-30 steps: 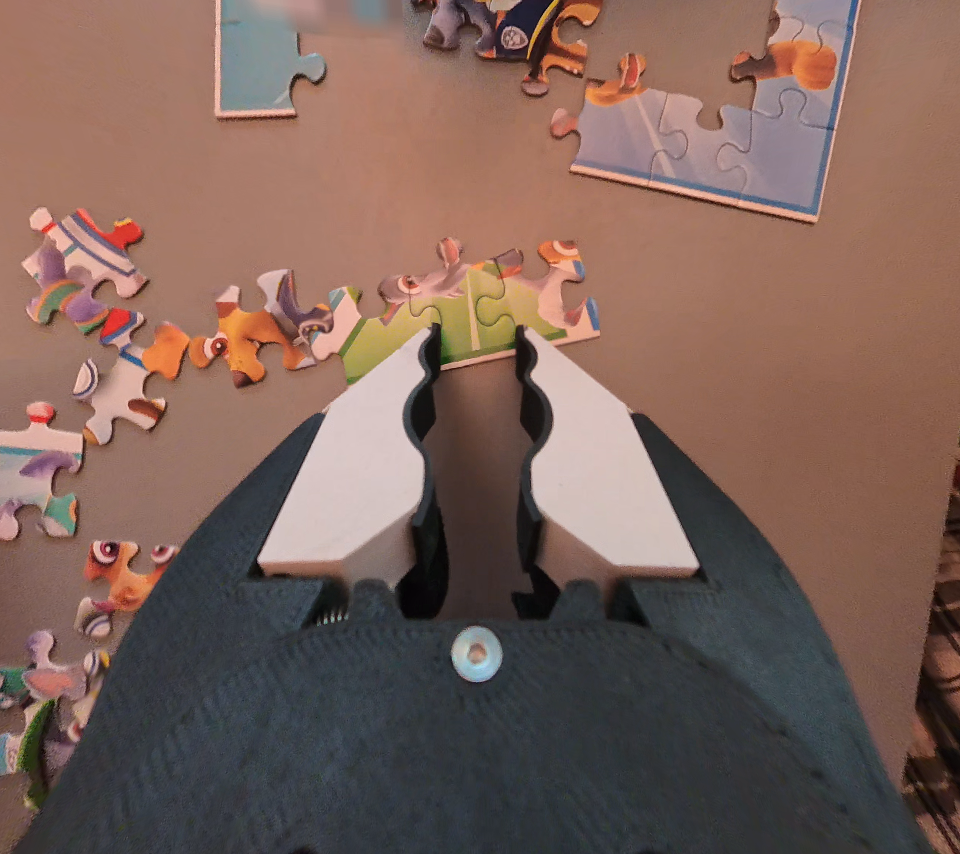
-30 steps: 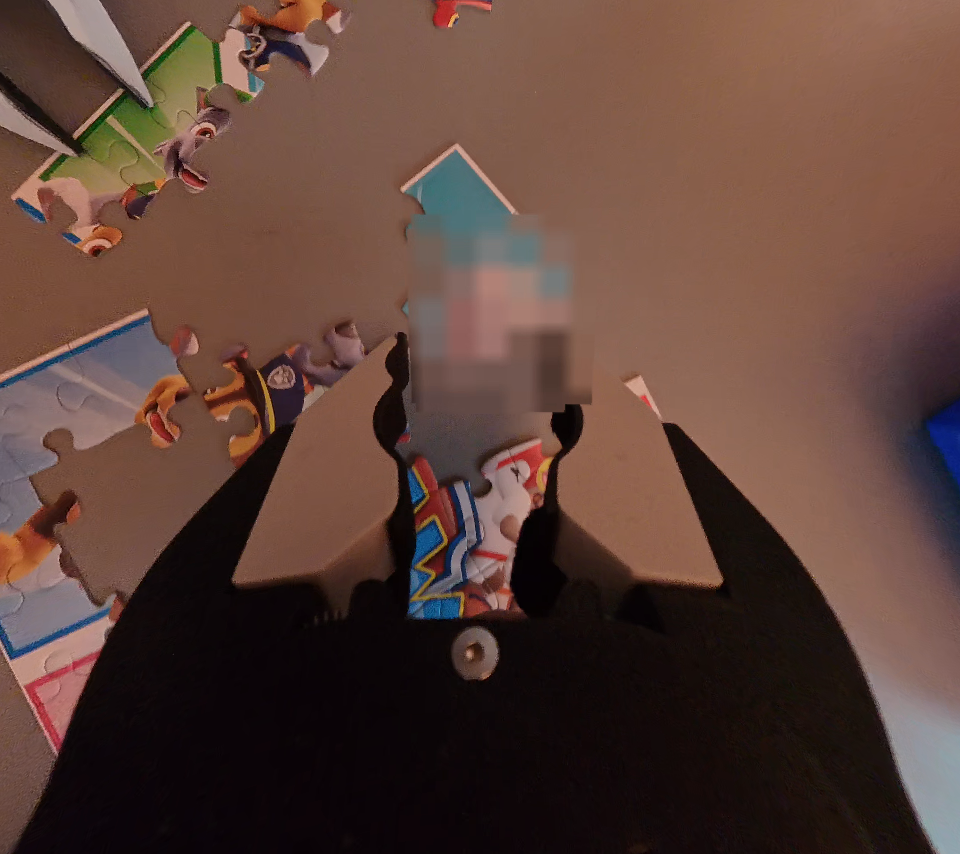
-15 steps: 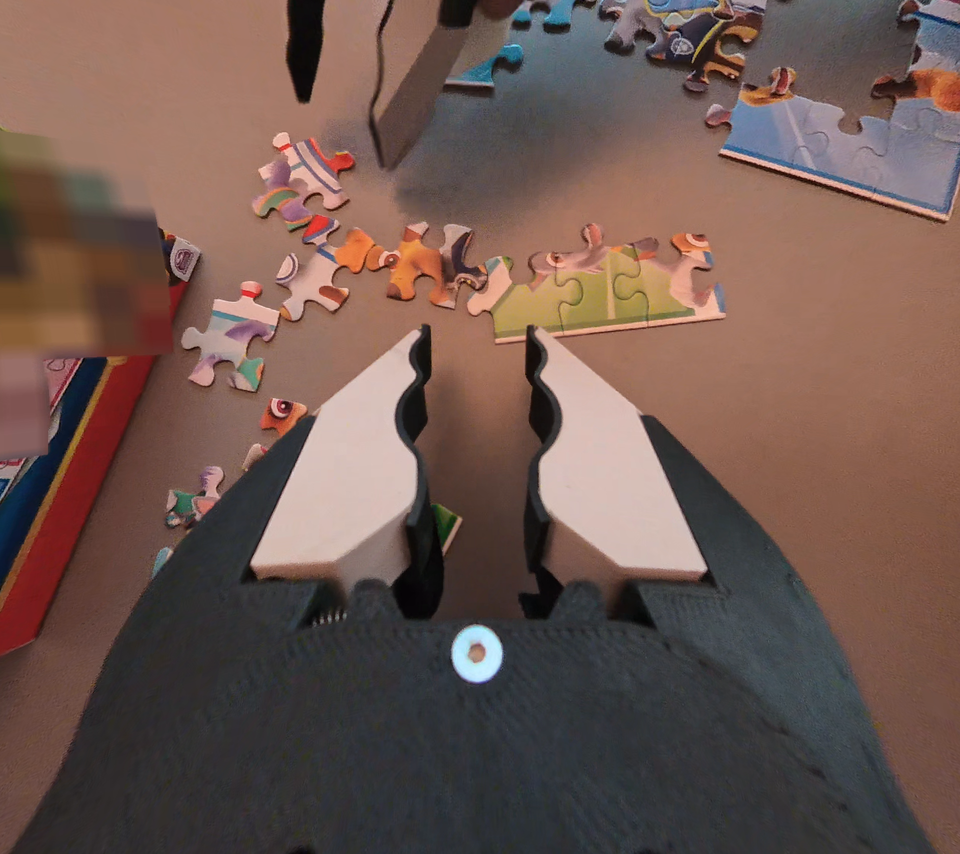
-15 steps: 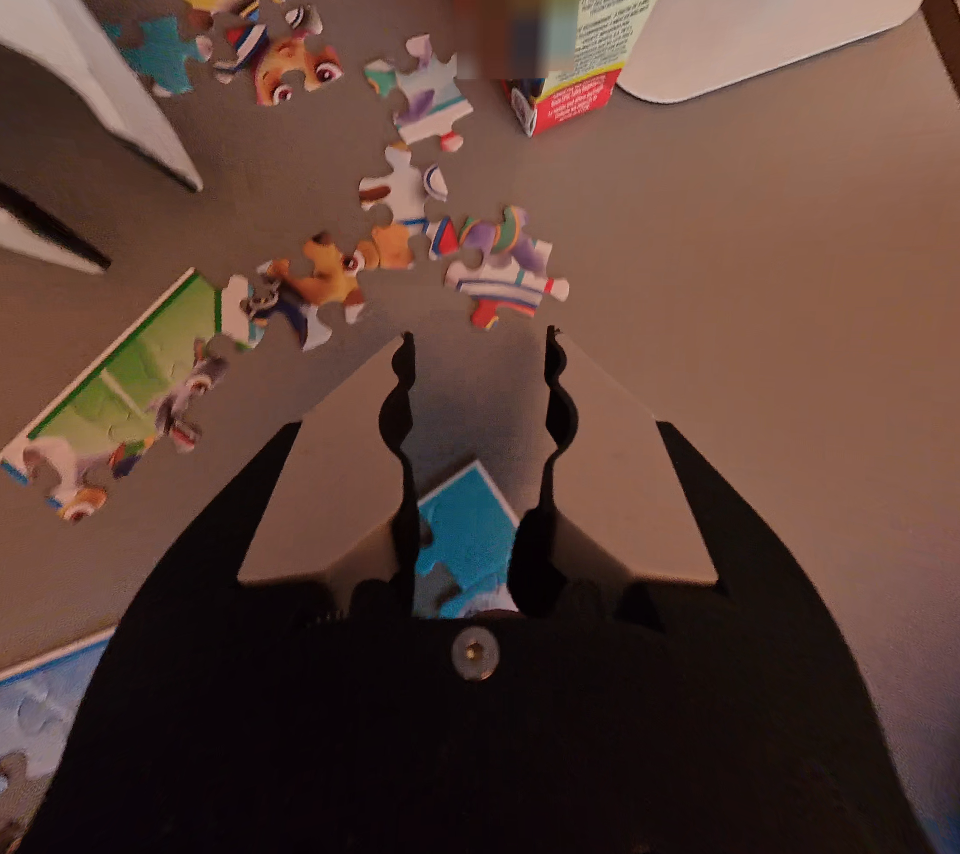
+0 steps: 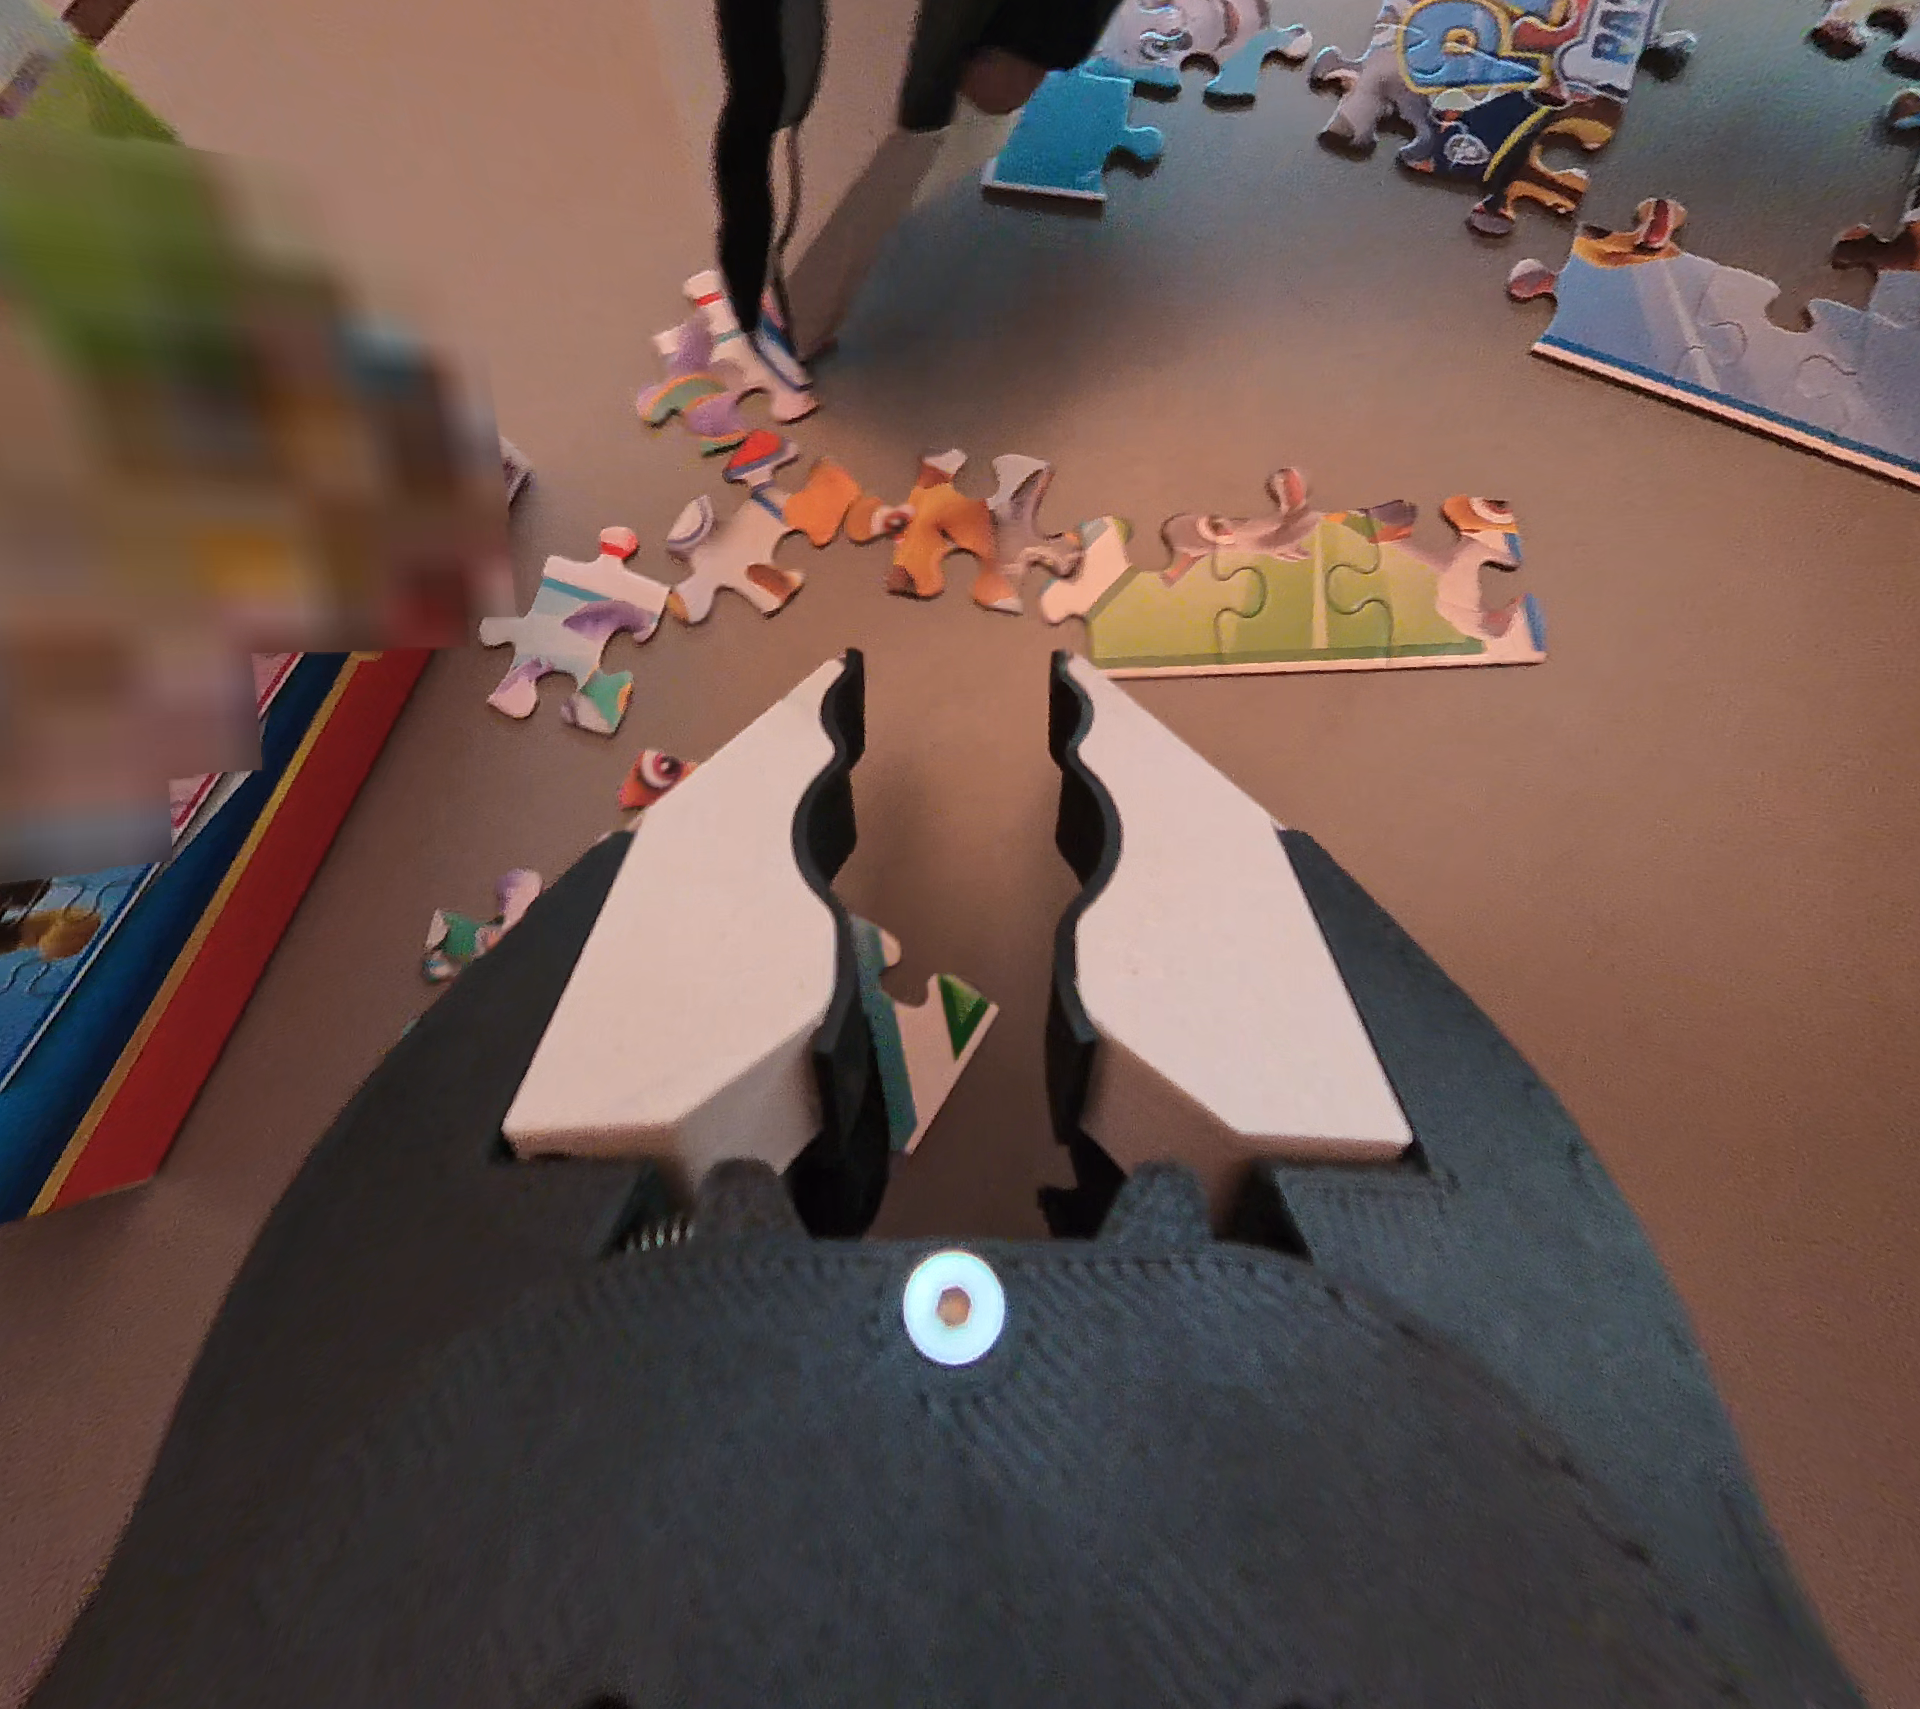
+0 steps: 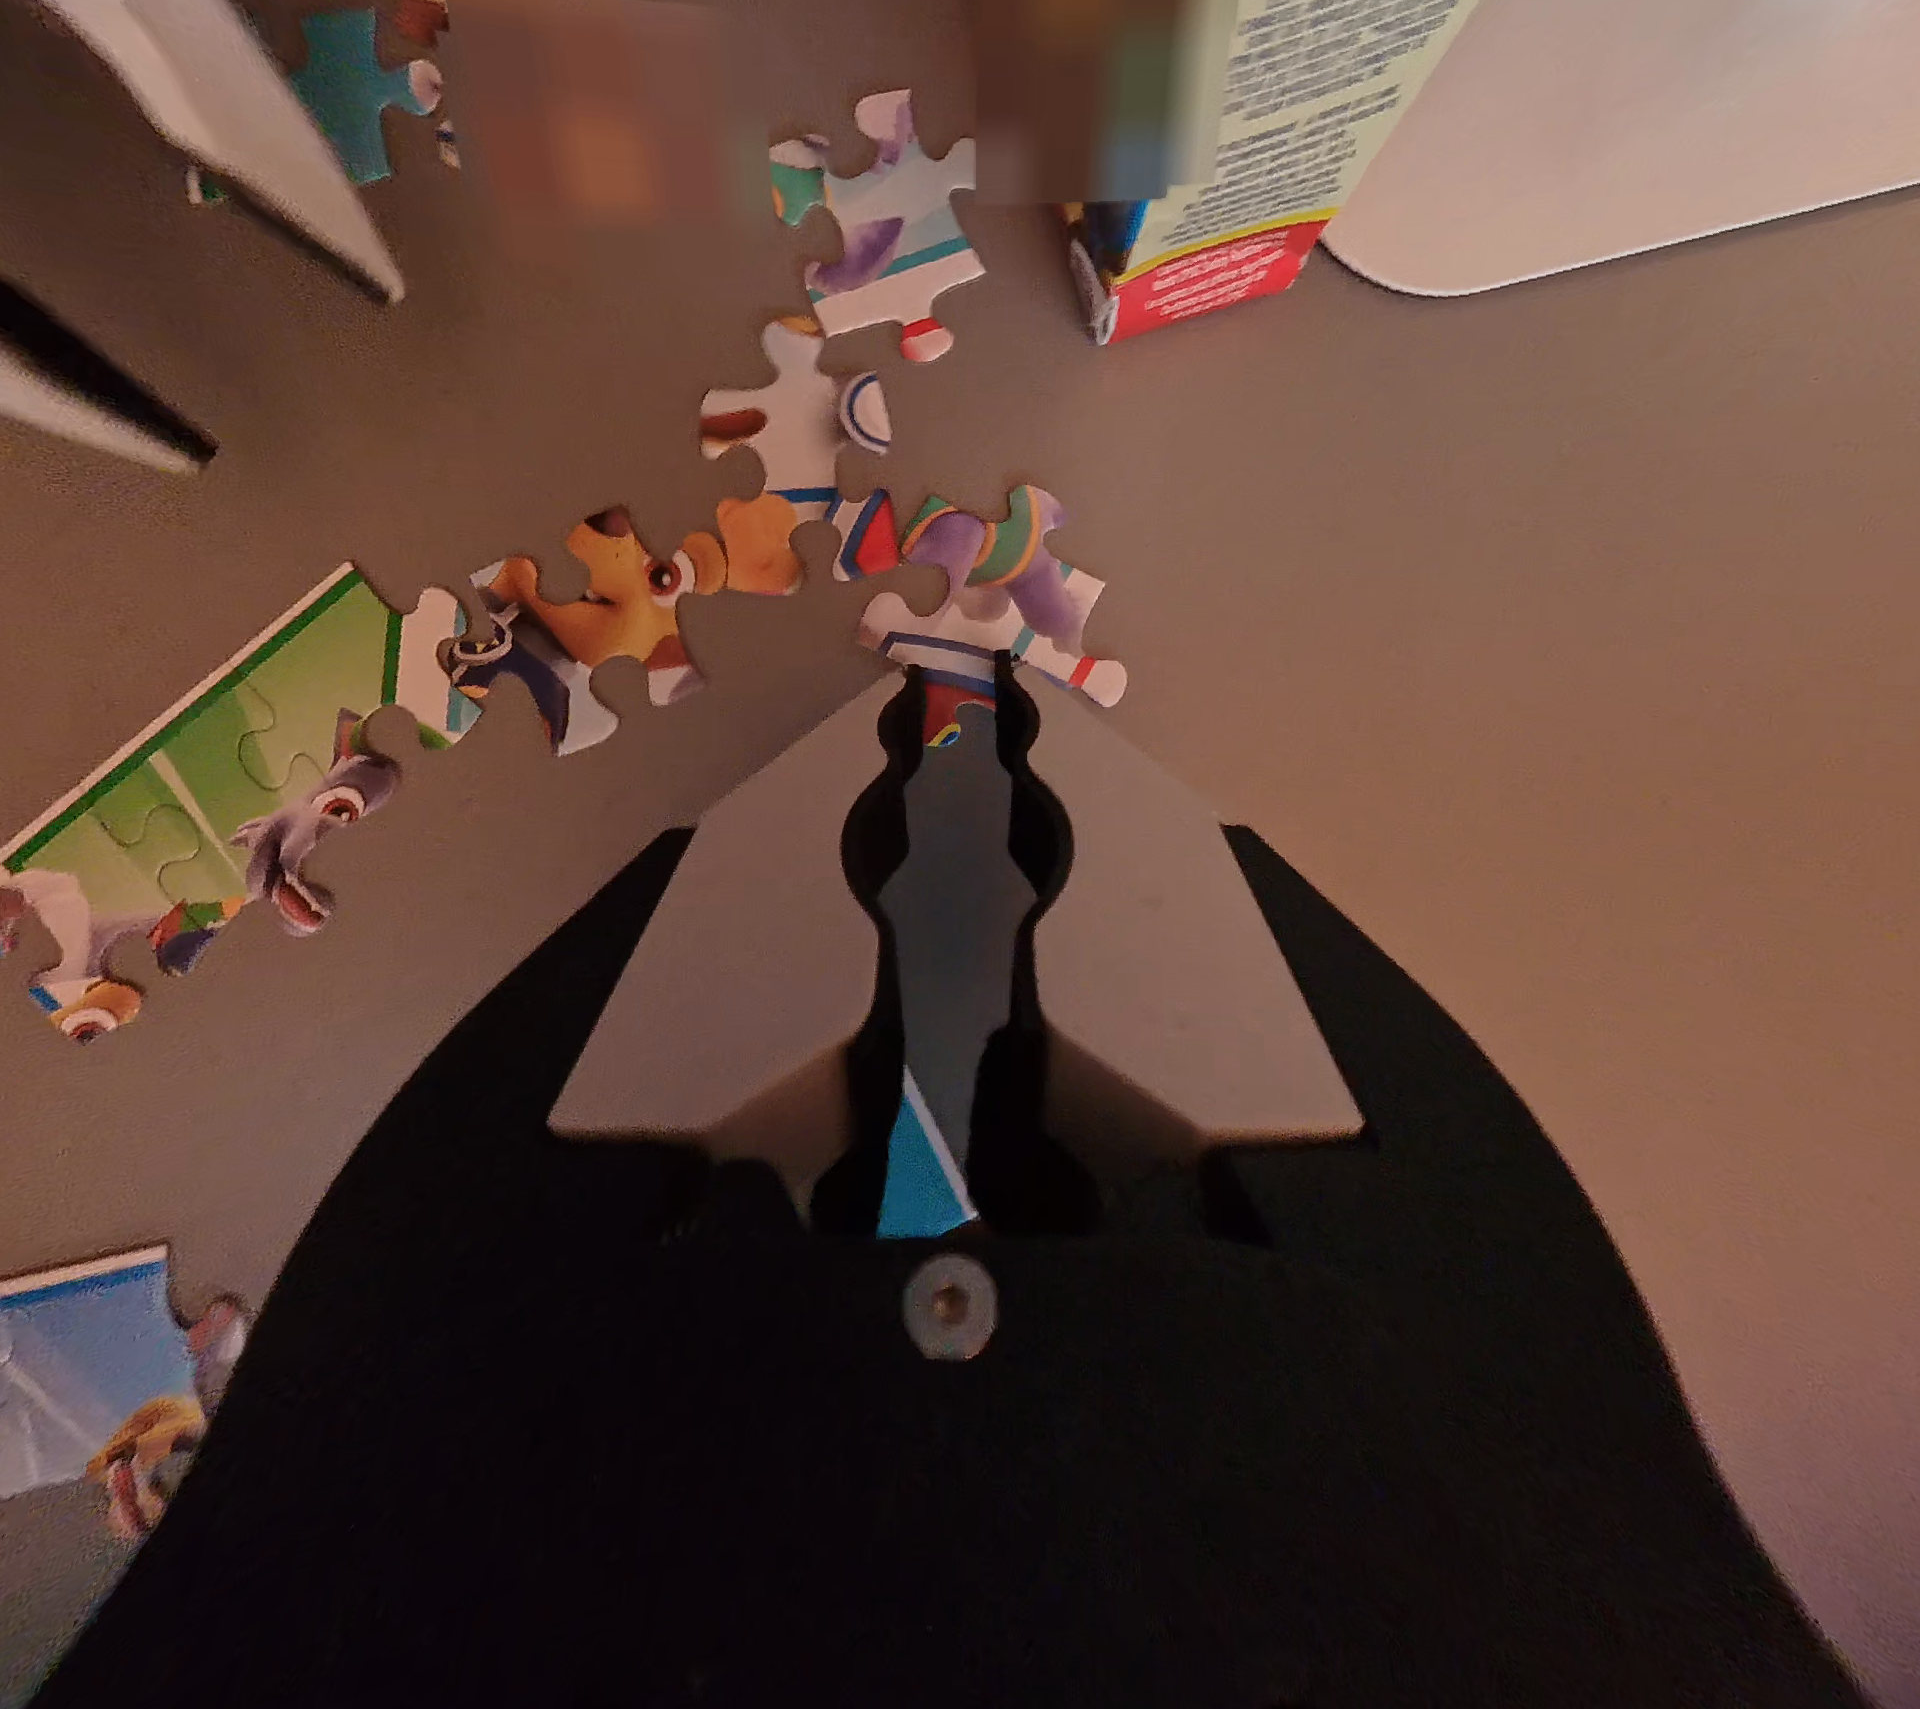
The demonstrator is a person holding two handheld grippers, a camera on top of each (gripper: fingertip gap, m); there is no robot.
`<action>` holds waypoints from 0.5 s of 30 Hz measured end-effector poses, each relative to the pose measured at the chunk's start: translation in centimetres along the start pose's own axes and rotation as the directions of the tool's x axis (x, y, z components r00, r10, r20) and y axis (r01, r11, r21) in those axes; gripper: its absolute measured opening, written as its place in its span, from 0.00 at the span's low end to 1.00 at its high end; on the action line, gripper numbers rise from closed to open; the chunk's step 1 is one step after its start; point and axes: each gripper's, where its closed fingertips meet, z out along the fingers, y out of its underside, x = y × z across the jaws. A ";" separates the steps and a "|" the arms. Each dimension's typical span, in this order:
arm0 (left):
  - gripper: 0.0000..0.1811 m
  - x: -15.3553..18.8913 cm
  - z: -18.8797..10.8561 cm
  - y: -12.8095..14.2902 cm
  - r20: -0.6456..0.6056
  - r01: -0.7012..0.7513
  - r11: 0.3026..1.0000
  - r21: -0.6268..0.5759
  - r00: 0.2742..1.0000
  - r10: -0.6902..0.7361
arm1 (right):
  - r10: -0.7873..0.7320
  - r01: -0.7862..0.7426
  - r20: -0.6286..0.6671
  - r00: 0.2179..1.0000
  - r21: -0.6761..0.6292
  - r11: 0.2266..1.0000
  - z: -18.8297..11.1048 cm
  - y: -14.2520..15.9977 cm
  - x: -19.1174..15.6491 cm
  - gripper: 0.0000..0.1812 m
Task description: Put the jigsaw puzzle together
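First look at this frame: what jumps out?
The right hand-held gripper comes down with its tips on a loose purple-and-white puzzle piece at the end of a curved row of scattered pieces. The left hand-held gripper hovers open above the table, just short of the joined green strip.

Left wrist view looks forward, slightly down, from low over the table; right wrist view stares steeply down, closer (both catch the green strip).
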 end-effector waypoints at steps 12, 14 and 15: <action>0.19 1.9 0.9 2.0 -0.100 -0.013 0.995 -0.101 0.995 0.003 | -0.047 0.053 0.080 0.996 -0.075 0.996 -2.0 1.6 -7.1 0.17; 0.20 2.3 1.3 1.6 -0.104 -0.029 0.995 -0.099 0.994 0.019 | -0.034 0.039 0.082 0.996 -0.064 0.997 -1.9 1.7 -8.3 0.20; 0.20 2.4 1.4 1.3 -0.098 -0.034 0.995 -0.090 0.995 0.025 | -0.025 0.030 0.079 0.997 -0.058 0.998 -1.8 1.8 -8.9 0.21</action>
